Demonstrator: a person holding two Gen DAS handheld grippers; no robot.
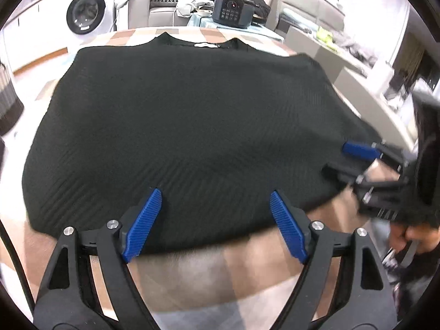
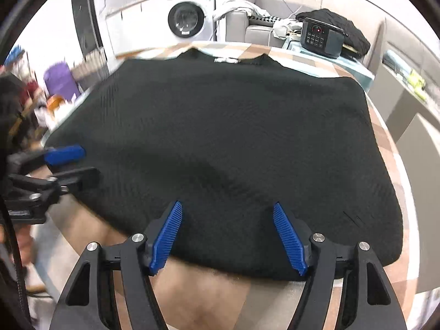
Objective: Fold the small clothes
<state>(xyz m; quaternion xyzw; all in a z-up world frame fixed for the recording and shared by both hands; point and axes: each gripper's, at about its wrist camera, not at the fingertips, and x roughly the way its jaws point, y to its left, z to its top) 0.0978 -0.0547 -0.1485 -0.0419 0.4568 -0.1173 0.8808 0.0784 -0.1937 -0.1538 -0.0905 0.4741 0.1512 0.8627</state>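
Folding hasn't really started imo: black knit top point(image 1: 178, 126) lies flat on the checked table point(image 1: 192, 264), collar far side, with left gripper point(image 1: 216, 224) and right gripper point(image 2: 228, 236) spread wide at its near hem, gripping nothing.

Pretty sure I was working in someone's home: washing machine point(image 2: 187, 19) by the wall, grey sofa point(image 1: 162, 9) behind, checkered tablecloth point(image 1: 176, 31).

Matt ribbed black knit top point(image 1: 178, 126); ridged blue pads point(image 1: 143, 222).
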